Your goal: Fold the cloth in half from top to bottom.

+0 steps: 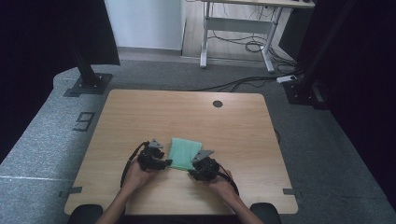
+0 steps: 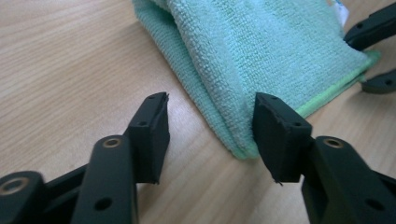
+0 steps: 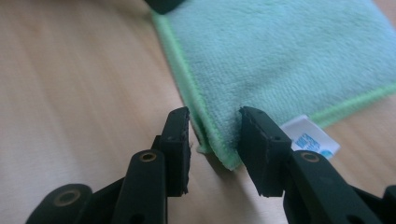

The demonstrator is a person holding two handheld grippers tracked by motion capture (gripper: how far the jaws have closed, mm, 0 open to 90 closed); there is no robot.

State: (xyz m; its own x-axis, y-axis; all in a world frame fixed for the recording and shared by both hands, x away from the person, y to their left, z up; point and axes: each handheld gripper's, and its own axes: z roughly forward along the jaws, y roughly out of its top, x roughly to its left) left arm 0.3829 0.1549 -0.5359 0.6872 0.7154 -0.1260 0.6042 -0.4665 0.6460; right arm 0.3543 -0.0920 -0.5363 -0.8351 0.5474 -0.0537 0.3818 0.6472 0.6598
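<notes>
While both jaws gape, left gripper [image 1: 164, 163], right gripper [image 1: 193, 169], folded green towel [image 1: 184, 153] corners between, unpinched

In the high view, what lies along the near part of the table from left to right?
Left gripper → folded green cloth → right gripper, all on the wooden table.

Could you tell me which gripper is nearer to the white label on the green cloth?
Right. The right gripper straddles the near corner of the green cloth beside the white label, jaws open. The left gripper sits open at the cloth's opposite near corner.
</notes>
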